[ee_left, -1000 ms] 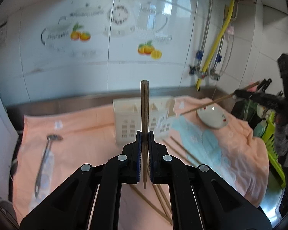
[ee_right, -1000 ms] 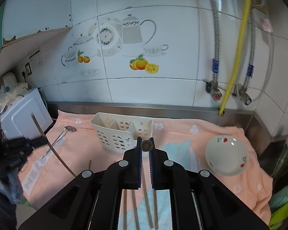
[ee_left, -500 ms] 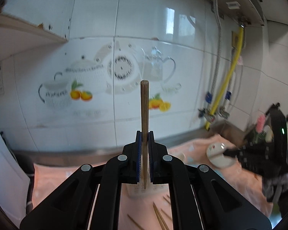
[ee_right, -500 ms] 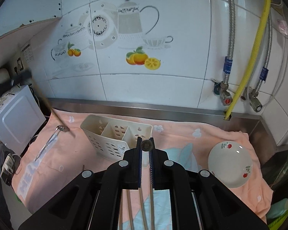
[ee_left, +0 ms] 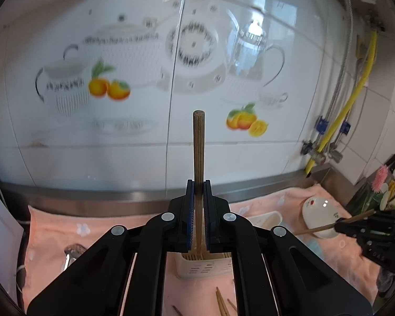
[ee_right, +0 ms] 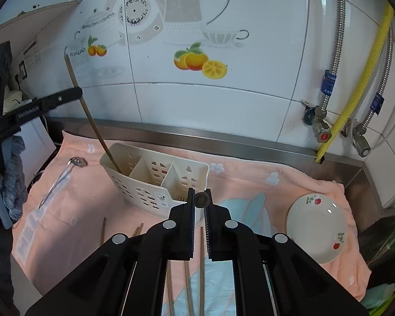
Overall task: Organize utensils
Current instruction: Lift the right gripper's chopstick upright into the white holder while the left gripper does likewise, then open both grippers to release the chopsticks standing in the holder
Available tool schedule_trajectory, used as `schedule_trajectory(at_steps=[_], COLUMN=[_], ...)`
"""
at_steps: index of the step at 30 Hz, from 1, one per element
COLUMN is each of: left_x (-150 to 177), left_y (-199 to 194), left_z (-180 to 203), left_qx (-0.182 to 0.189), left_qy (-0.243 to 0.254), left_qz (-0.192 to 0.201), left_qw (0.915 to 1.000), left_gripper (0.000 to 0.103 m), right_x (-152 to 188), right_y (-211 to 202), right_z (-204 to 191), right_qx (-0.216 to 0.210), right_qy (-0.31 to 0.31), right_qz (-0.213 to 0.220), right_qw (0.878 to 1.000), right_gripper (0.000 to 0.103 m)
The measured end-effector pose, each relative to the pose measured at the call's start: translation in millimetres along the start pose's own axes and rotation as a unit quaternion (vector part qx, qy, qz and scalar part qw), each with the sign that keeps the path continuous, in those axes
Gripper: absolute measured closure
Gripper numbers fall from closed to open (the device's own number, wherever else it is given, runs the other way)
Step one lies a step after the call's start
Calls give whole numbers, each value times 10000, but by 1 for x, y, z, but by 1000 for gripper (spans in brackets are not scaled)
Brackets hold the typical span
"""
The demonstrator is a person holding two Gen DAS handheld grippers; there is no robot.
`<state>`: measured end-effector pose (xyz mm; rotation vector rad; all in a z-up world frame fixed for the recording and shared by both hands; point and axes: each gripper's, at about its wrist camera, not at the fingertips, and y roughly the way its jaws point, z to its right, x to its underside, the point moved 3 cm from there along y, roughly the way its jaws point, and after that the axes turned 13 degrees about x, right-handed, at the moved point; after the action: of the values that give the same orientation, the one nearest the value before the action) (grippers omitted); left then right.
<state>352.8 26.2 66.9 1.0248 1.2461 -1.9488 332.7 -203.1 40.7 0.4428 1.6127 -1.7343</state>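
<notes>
- Pinching one wooden chopstick [ee_left: 198, 142] upright between its pads, the left gripper [ee_left: 198, 192] has its jaws pressed tight on the stick; in the right wrist view that stick slants down with its lower tip inside the leftmost compartment of the cream utensil caddy [ee_right: 155, 181].
- The right gripper [ee_right: 199, 200] is likewise clamped on a second chopstick [ee_right: 200, 199], seen end-on as a round tip between the pads; from the left wrist view it juts sideways out of the gripper in front of the white saucer [ee_left: 321, 210].
- The caddy has three compartments and stands on a peach towel [ee_right: 250, 176] spread over the desk, near the steel backsplash.
- Loose chopsticks [ee_right: 201, 271] lie on the towel in front of the caddy, beneath the right gripper.
- A metal spoon [ee_right: 63, 176] lies on the towel left of the caddy, apart from it.
- The flower-printed saucer sits on the towel well to the right of the caddy.
</notes>
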Motion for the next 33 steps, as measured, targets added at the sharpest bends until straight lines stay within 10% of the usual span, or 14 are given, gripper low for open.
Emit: schedule_trajectory(at_steps=[21,28,31,33], left_x=[27,26,25,24], left_y=[25,19,11,2], left_z=[-20,-17,-15,-12], left_qx=[91,166,131,76], left_qy=[-296,-325,-320,-286], left_qz=[-448,-414,-350,-262], left_qw=[9985,9985,9988,9992], left_gripper=[95,94,59,58], right_x=[-3,-4,-3,-2], right_y=[23,14,7,0], right_z=[-6,-1,4,8], right_qx=[16,47,60,56], right_qy=[22,101,175,239], right_qz=[-167,-49,30,104], right_qw=[9999,9999,9998,9996], right_gripper=[96,82,77,74])
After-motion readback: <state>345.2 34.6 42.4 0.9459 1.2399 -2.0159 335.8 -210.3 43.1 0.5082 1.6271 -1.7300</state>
